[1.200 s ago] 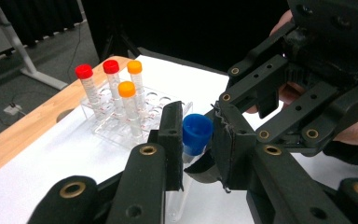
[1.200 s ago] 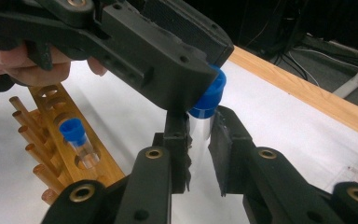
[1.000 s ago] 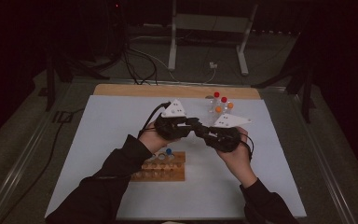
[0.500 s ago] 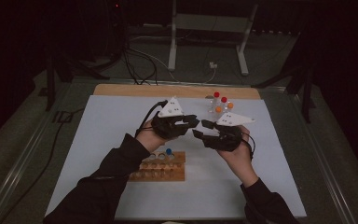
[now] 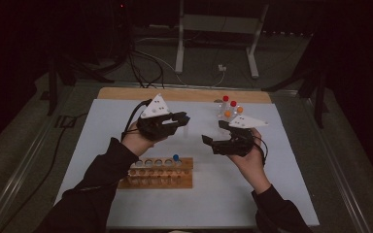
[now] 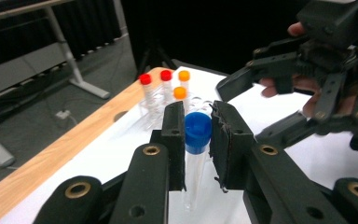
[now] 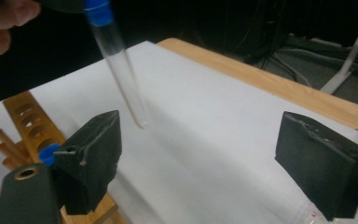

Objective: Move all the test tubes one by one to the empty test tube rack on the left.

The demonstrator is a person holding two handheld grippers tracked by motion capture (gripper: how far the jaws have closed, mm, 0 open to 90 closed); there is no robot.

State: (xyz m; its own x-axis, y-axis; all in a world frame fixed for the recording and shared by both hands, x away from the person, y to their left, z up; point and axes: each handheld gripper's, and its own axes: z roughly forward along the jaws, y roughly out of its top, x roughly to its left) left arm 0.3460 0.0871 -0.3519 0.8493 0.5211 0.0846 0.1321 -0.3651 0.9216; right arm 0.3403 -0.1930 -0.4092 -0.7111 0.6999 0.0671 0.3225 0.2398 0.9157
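My left gripper (image 5: pixel 184 118) (image 6: pixel 196 116) is shut on a clear test tube (image 5: pixel 186 130) (image 6: pixel 192 177), gripping it just under its blue cap (image 6: pixel 198 130). The tube hangs down above the white mat, and its lower end shows in the right gripper view (image 7: pixel 123 79). My right gripper (image 5: pixel 213 132) (image 7: pixel 209 144) hovers to the right of it. Its jaws have just been opening and stand wide apart, pressing on nothing. In front of the left hand lies a wooden tube rack (image 5: pixel 158 177) (image 7: pixel 25 112) with one blue-capped tube (image 5: pixel 176 158) standing in it.
Several clear tubes with red and orange caps (image 5: pixel 230 108) (image 6: pixel 165 88) stand in a clear holder at the back right of the white mat (image 5: pixel 291 194). A wooden board edge (image 5: pixel 126 93) runs along the far side. Beyond it are metal stand legs (image 5: pixel 179 48) and floor cables.
A second ago both grippers met at the tube in the middle. The right jaws have opened and let go. The left gripper has carried the tube left and slightly up, away from the right gripper.
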